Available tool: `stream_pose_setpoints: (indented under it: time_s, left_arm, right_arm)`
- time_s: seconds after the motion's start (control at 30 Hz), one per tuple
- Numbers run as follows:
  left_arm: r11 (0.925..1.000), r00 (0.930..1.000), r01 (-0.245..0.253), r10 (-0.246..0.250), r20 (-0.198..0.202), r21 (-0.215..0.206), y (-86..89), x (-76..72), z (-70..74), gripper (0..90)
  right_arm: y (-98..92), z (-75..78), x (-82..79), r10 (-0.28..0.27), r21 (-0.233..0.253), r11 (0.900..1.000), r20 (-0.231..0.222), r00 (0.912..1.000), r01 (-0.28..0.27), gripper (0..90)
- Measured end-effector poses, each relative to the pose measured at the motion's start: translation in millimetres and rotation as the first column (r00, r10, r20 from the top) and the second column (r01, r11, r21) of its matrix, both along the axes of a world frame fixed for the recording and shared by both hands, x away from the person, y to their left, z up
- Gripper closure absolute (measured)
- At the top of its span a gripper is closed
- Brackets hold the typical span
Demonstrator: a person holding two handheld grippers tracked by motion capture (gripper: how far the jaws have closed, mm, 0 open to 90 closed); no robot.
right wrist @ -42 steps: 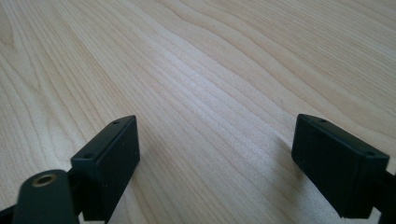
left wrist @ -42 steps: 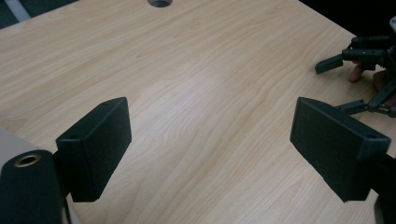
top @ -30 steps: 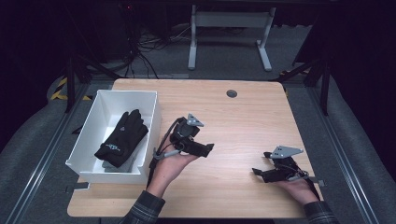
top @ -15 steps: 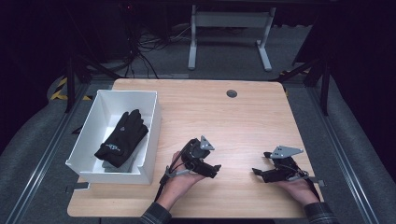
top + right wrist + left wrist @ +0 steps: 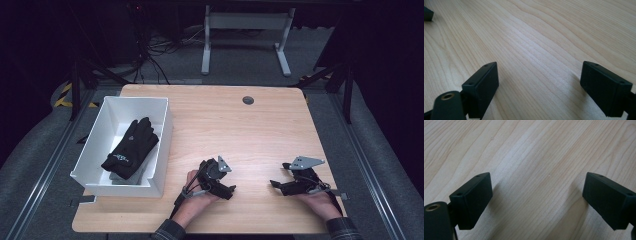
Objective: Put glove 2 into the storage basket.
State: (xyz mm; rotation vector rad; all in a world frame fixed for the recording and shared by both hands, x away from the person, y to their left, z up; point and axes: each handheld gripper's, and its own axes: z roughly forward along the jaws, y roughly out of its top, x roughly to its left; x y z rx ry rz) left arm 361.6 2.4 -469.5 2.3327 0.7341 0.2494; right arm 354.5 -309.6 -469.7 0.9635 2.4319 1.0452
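Near the desk's point(image 5: 260, 130) six o'clock edge, left claw point(image 5: 226, 190) and right claw point(image 5: 276, 185) rest wide open and empty, apparently parked. At nine o'clock, well apart, a black glove point(image 5: 131, 147) lies inside a white bin point(image 5: 161, 150), likely stowed.
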Motion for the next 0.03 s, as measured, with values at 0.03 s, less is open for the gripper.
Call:
stream_pose_setpoints:
  time_s: [0.03]
  left_arm:
    - [1.0000, 1.0000, 0.002, -0.002, 0.003, -0.002, 0.4, 0.0, -0.5, 8.2]
  right_arm:
    - [0.0, 0.0, 0.0, 0.000, 0.000, 1.000, 0.000, 1.0000, 0.000, 15.4]
